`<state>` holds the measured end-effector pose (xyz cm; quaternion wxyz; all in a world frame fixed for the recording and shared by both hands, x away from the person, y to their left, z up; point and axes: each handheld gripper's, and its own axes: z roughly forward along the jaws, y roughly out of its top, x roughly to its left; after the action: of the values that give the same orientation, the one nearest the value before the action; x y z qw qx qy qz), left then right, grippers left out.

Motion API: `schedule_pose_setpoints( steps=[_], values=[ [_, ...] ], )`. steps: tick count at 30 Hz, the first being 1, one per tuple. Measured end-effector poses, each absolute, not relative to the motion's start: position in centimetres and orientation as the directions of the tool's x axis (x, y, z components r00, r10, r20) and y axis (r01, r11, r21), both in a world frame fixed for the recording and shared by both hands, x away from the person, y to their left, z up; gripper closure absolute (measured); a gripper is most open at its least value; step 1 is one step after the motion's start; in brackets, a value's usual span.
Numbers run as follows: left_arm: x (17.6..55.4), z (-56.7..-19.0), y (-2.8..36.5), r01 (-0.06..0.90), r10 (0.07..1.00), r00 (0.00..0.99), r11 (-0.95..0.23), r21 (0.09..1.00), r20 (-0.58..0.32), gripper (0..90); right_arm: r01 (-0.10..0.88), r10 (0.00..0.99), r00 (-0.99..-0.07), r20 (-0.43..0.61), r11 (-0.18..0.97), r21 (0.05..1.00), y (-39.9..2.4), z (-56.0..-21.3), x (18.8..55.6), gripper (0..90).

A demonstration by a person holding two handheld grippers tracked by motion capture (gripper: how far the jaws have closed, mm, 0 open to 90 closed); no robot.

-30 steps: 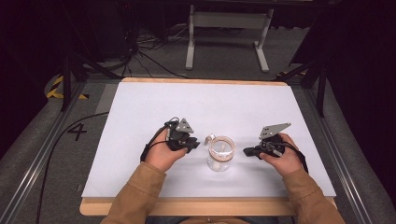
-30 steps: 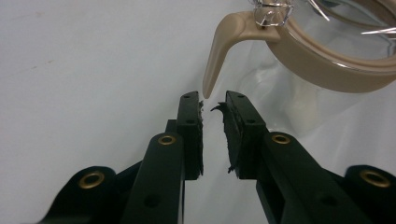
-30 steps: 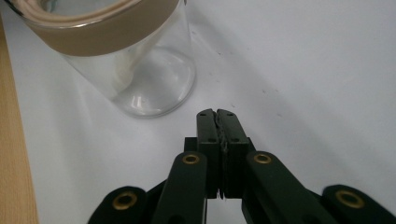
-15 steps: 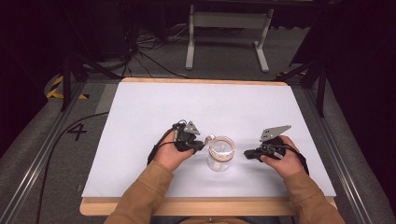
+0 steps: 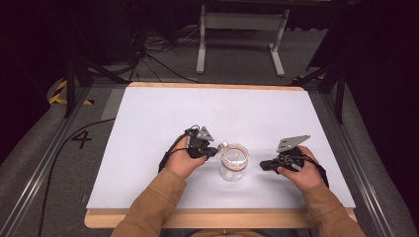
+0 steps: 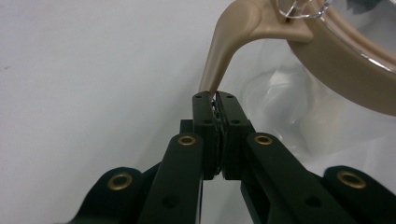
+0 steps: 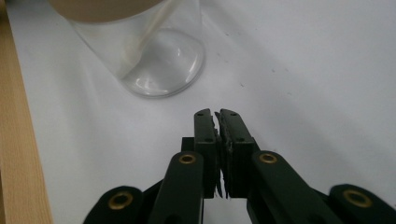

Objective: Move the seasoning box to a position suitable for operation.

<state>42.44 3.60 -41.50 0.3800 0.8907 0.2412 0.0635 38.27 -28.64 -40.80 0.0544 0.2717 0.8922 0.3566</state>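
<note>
A clear glass jar (image 5: 233,164) with a tan lid ring stands on the white table, near the front and between my two grippers. In the left gripper view a tan tab (image 6: 225,51) curves down from the lid ring (image 6: 345,74), and my left gripper (image 6: 215,96) is shut on the tab's tip. From above, the left gripper (image 5: 213,151) touches the jar's left rim. My right gripper (image 5: 264,165) lies a little to the right of the jar, shut and empty. In the right gripper view its tips (image 7: 215,113) point at the jar's base (image 7: 159,65), apart from the glass.
The white table top (image 5: 222,113) stretches wide behind the jar. Its wooden front edge (image 7: 18,140) runs close to the jar. A metal stand (image 5: 239,29) and cables (image 5: 158,54) are on the floor beyond the table. Rails flank both sides.
My left gripper has moved right, up to the jar, and now holds the lid's tab. The right gripper and the jar have stayed about where they were.
</note>
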Motion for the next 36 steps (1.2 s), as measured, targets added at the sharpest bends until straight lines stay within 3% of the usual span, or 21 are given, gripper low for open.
schedule_pose_setpoints(
  steps=[36],
  values=[
    [46.1, -41.1, 0.3, 0.323, 0.400, 0.912, -0.559, 0.764, -0.092, 89.7, 0.499, 0.605, -0.790, 0.094, 0.548, 0.671, -32.1, -40.9, 34.3, 86.3]
  ],
)
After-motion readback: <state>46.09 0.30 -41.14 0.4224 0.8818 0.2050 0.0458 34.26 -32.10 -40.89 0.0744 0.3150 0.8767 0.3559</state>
